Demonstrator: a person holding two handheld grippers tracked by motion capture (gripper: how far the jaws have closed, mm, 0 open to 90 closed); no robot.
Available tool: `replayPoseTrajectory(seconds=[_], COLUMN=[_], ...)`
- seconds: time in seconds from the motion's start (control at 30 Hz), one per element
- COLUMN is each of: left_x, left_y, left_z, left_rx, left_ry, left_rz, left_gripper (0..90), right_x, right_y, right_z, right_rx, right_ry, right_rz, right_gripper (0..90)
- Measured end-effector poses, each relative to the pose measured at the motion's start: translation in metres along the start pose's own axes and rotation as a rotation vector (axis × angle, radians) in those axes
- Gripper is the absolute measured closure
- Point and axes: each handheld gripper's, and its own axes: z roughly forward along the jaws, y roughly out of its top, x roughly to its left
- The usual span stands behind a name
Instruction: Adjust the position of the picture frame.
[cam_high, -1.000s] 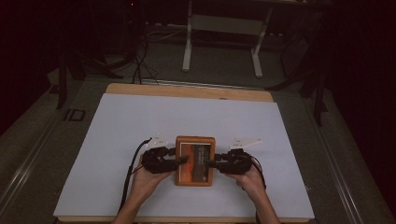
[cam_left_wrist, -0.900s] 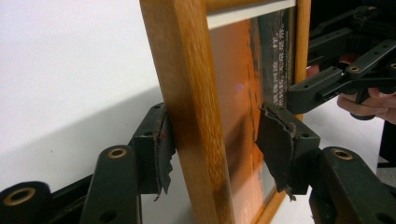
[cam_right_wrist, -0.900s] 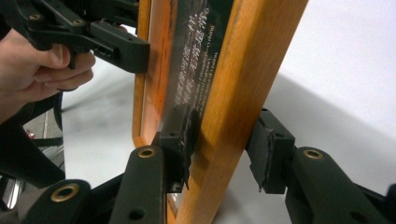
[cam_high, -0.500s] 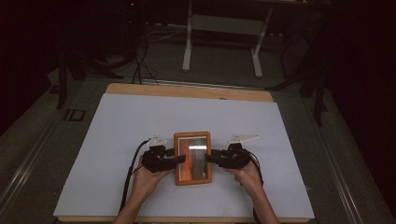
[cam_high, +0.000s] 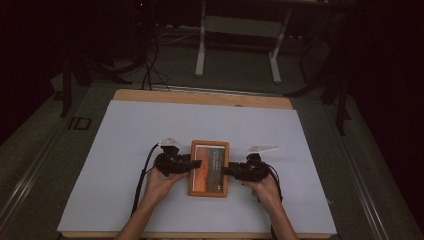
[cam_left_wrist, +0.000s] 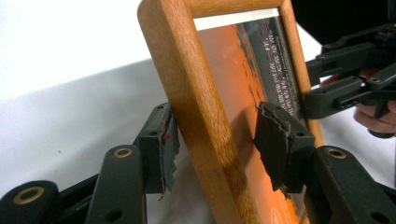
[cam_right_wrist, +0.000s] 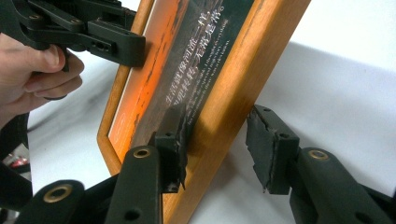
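My left hand-held gripper (cam_left_wrist: 215, 144) has its torn black foam pads straddling the rounded wooden side of the picture frame (cam_high: 209, 168), one pad on the wood, the other at the glossy glass. My right hand-held gripper (cam_right_wrist: 217, 149) has just been opening, its outer pad off the opposite side. The frame lies near the white surface's (cam_high: 125, 130) front edge.
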Motion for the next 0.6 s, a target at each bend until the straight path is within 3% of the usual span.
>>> replayPoseTrajectory(seconds=[0.2,0.6], left_x=[0.006,0.016], left_y=[0.001,-0.003], left_z=[0.007,0.017], left_rx=[0.022,0.041], left_ry=[-0.01,-0.027], left_rz=[-0.04,-0.145], left_gripper=[49.6,48.4], right_x=[-0.008,-0.018], right_y=[-0.003,-0.004], right_z=[0.003,0.013], right_rx=[0.014,0.041], right_ry=[0.014,0.035], right_rz=[0.072,0.134], right_gripper=[57.1,53.6])
